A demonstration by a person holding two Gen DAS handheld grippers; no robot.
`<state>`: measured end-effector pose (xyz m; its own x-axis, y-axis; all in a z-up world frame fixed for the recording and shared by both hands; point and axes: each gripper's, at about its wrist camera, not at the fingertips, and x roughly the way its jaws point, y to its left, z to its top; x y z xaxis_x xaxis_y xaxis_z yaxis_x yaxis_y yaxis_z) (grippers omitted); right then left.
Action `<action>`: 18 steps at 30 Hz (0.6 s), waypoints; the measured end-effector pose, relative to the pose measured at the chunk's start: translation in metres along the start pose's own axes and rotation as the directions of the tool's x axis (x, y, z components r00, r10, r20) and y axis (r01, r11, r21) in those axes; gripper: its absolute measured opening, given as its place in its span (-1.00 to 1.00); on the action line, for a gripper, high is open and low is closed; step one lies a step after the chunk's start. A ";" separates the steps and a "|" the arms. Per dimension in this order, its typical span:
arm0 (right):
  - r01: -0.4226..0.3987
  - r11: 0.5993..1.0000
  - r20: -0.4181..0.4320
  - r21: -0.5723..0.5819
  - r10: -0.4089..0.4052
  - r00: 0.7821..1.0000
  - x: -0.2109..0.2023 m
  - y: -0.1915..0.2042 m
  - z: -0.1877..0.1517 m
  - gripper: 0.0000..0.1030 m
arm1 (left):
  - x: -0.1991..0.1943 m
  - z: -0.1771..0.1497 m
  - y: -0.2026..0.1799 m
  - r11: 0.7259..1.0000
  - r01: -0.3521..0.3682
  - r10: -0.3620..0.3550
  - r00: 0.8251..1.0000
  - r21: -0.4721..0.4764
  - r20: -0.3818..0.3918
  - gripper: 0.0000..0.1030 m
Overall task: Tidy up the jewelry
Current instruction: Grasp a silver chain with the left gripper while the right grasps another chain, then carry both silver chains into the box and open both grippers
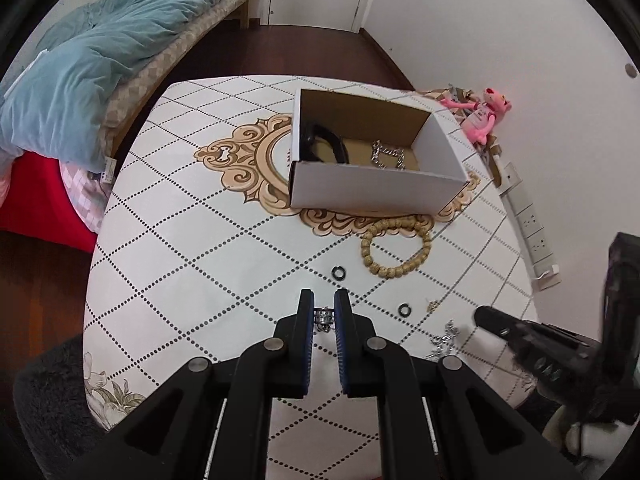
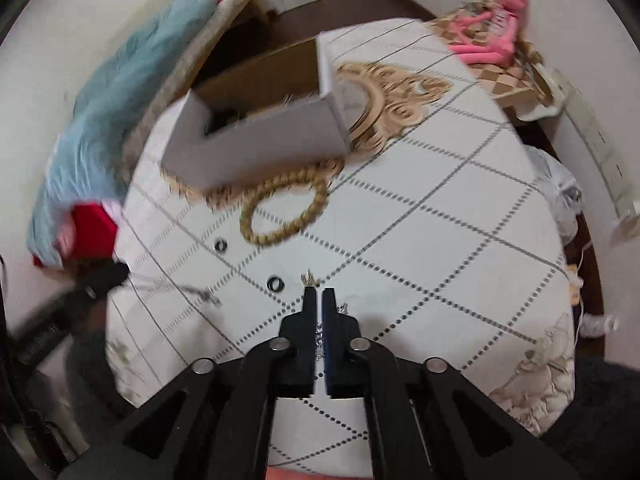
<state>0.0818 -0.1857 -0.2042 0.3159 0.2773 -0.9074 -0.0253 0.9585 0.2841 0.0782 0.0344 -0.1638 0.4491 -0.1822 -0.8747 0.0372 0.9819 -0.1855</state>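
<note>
My left gripper (image 1: 324,309) is shut on a small silver ring (image 1: 323,316), held over the table. My right gripper (image 2: 319,299) is shut on a thin silver chain (image 2: 319,340) that shows between its jaws; in the left wrist view the chain (image 1: 445,339) lies by the right gripper's tip (image 1: 486,316). The open white cardboard box (image 1: 372,190) holds a black band (image 1: 324,140) and a silver chain bracelet (image 1: 386,156). A wooden bead bracelet (image 1: 396,246) lies in front of the box. Two small black rings (image 1: 339,273) (image 1: 407,310) and a small gold piece (image 1: 433,305) lie on the table.
The table (image 1: 180,240) has a white diamond-pattern cloth. A bed with a blue quilt (image 1: 100,60) stands to the left. A pink plush toy (image 1: 486,114) and a white power strip (image 1: 528,224) lie at the table's right edge by the wall.
</note>
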 end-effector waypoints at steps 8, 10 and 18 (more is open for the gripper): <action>0.151 0.974 -0.024 -0.170 -0.158 0.987 0.038 0.030 -0.019 -0.24 | 0.024 -0.026 0.014 0.999 -0.029 0.027 0.997 -0.029 -0.079 -0.86; 0.203 0.955 -0.015 -0.214 -0.211 0.977 0.041 0.039 -0.022 -0.24 | 0.027 -0.030 0.017 0.999 -0.027 0.024 0.995 -0.040 -0.092 -0.86; 0.220 0.963 0.041 -0.154 -0.216 0.975 0.030 0.029 -0.026 -1.00 | 0.026 -0.033 0.018 0.999 -0.016 0.012 0.996 -0.047 -0.089 -0.86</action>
<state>0.0657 -0.1478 -0.2309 0.3527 0.0606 -0.9338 -0.1013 0.9945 0.0262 0.0607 0.0462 -0.2046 0.3685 -0.1742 -0.9131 -0.0124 0.9813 -0.1922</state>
